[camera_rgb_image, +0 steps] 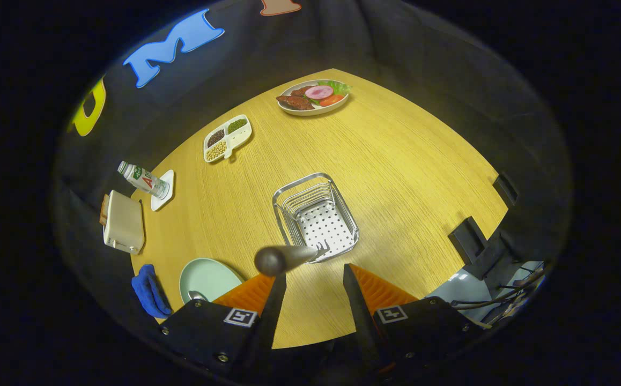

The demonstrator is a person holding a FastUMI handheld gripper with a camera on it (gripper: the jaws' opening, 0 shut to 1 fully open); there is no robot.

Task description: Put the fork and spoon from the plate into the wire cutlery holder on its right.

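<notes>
Gripper (310, 279): fingers stood wide apart. Fork (289, 256) hung at the left fingertip, tines over the wire cutlery holder's (315, 214) near rim; bare tabletop (423, 177) lay around it.

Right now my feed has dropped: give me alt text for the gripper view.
The gripper has its fingers open, with a fork just ahead of the left finger, tines over the near rim of the wire cutlery holder on the wooden table. A spoon lies on the pale green plate.
</notes>
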